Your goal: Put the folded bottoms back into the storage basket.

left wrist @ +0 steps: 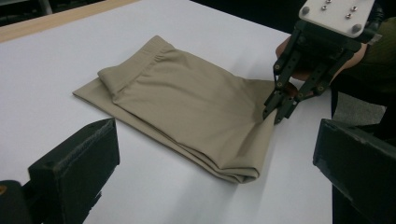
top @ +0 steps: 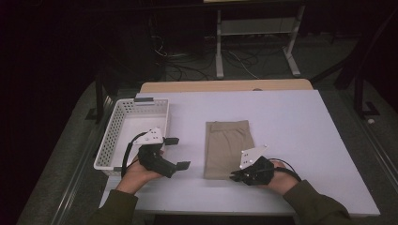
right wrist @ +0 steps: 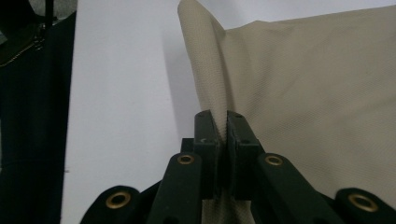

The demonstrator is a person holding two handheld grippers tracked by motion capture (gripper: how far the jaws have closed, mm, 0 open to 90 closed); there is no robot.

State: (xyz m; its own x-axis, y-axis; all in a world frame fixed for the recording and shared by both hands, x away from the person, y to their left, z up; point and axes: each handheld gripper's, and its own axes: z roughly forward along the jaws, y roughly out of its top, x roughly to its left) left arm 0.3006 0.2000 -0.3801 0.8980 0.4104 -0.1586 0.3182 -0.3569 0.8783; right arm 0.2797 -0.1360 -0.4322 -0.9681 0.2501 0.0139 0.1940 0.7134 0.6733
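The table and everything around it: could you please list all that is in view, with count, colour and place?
table: one, white top with a wooden strip at the far edge, centre of the high view.
folded cloth: one, beige, on the table just right of centre; its near right edge is pinched and lifted into a ridge.
basket: one, white, perforated, on the table's left edge.
stand: one, white metal frame, on the floor beyond the table.
cables: several, dark and light, on the floor beyond the table.
left gripper: one, black, jaws open, beside the basket.
right gripper: one, black, jaws shut on the cloth's edge.
sleeves: two, olive green, at the near edge.
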